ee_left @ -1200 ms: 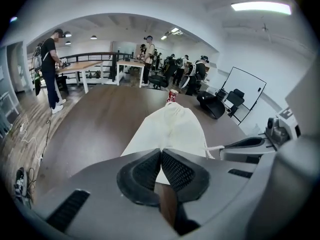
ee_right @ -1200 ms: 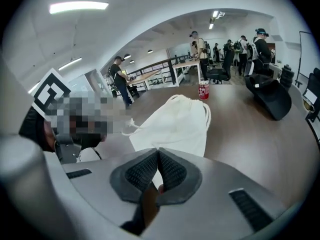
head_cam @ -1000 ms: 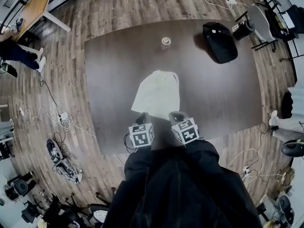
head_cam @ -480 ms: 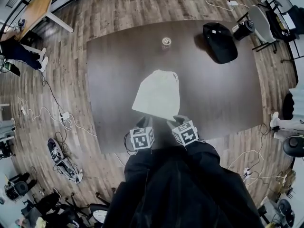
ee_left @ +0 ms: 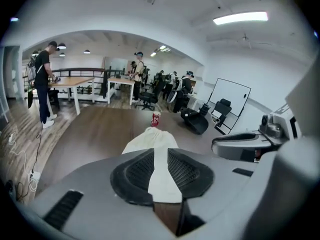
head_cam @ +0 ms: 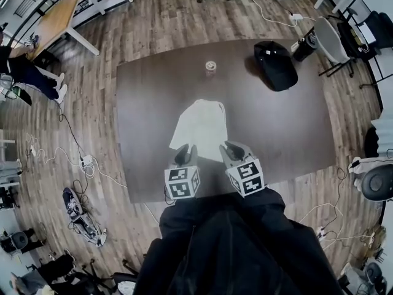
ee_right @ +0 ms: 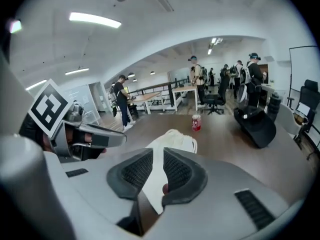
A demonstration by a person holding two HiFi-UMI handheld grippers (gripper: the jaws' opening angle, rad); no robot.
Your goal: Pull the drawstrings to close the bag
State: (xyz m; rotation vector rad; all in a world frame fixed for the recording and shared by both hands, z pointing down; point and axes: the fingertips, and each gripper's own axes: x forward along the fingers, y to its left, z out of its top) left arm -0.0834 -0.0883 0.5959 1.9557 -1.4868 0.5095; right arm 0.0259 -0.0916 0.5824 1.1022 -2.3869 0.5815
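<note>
A cream drawstring bag point(head_cam: 199, 126) lies flat on the dark table point(head_cam: 147, 103), its gathered mouth pointing away from me. My left gripper point(head_cam: 183, 153) hovers at the bag's near left corner and my right gripper point(head_cam: 231, 150) at its near right corner. In the left gripper view the jaws point(ee_left: 160, 159) are opening, with the bag point(ee_left: 150, 138) showing through the gap and not pressed. In the right gripper view the jaws point(ee_right: 157, 160) are closing but still stand apart, and the bag point(ee_right: 175, 140) lies beyond them. The drawstrings are hard to make out.
A red can point(head_cam: 210, 66) stands beyond the bag on the table's far side. A black backpack point(head_cam: 275, 63) lies at the far right. Office chairs, desks and several people stand around the room, and cables trail on the wooden floor to the left.
Both grippers' jaws, together a second ago, now stand apart. The grippers stay at the bag's near edge, and the view has shifted slightly.
</note>
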